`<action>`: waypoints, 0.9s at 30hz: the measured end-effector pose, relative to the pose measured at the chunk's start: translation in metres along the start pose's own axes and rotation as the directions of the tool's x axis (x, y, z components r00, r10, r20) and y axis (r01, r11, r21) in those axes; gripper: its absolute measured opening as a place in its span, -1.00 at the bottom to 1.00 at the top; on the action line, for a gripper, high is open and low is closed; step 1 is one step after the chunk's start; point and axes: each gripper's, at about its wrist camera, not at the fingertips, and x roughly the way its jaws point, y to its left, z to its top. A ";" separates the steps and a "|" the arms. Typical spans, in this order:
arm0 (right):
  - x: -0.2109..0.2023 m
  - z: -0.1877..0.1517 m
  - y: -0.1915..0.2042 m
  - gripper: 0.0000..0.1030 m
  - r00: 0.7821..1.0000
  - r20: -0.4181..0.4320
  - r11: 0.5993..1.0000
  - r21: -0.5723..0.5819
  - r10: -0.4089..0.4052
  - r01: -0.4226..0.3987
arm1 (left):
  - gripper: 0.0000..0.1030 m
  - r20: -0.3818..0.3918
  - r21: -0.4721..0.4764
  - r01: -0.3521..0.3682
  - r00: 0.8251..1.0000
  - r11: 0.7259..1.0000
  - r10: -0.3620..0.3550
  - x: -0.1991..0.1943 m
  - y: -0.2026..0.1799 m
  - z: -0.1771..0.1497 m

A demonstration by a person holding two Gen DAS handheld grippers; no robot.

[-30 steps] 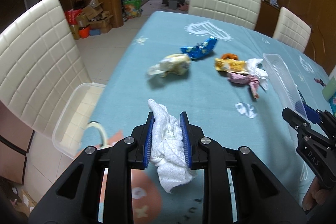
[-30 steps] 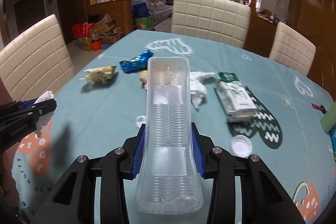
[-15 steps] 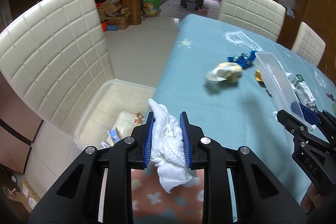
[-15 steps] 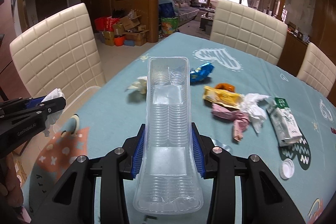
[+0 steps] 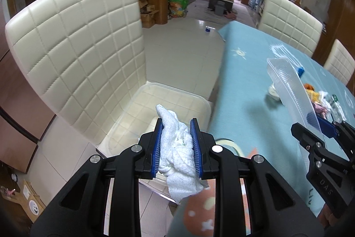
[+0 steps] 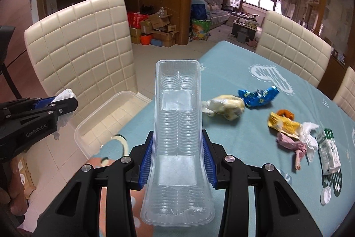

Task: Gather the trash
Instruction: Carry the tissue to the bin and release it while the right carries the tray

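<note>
**Two loads over the table edge, one narrow bin below**

Left gripper [image 5: 177, 146] clenched on a crumpled white tissue [image 5: 177, 148], blue pads pressed into both sides, loose tail hanging below the fingers. Poised above the clear plastic bin [image 5: 199, 101] on the seat of the cream chair [image 5: 77, 48], just off the edge of the teal tablecloth [image 5: 244, 81]. Right gripper [image 6: 177, 154] squeezed around the lower half of a long clear plastic tray [image 6: 177, 117], sides visibly bowed inward, far end jutting well forward over the table edge toward the same bin [image 6: 88, 139].

Risks as judged from here:

- Tissue light and ragged: likely to cling to the ribbed pads on release, or drift and land on the seat or floor instead of inside the bin.
- Release point close to the bin's near rim in the left wrist view; a drop from there could catch the rim and slide off toward the floor.
- Tray thin and springy: pinched that hard, apt to crack or pop out sideways when the grip loosens.
- Tray long relative to the bin opening: could bridge the rim, tip out, or knock the bin on the slick chair seat.
- Both grippers near each other at one target: collision possible, tray end sweeping the tissue aside.

Still on the table, well apart from the bin: yellow wrapper [image 6: 224, 106], blue wrapper [image 6: 258, 96], orange packet [image 6: 283, 123], pink scrap [image 6: 292, 144], green-and-white carton [image 6: 330, 151], white cap [image 6: 326, 194]. Most of the job undone, by the look of it.
</note>
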 end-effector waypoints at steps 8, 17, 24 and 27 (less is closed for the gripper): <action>0.011 0.023 0.025 -0.23 1.000 0.008 0.997 -0.067 0.027 -0.027 | -0.50 0.020 -0.050 -0.019 1.000 0.999 0.020 0.005 0.026 0.015; 0.036 0.049 0.042 -0.22 0.998 0.004 0.993 -0.095 0.064 -0.063 | -0.50 0.035 -0.068 -0.052 0.998 0.996 0.055 0.022 0.043 0.037; 0.058 0.065 0.052 -0.22 0.996 -0.008 0.989 -0.115 0.092 -0.093 | -0.45 0.043 -0.069 -0.073 0.996 0.995 0.076 0.037 0.050 0.054; 0.066 0.070 0.051 -0.22 0.995 -0.012 0.988 -0.114 0.099 -0.099 | -0.44 0.057 -0.059 -0.091 0.994 0.994 0.094 0.041 0.050 0.060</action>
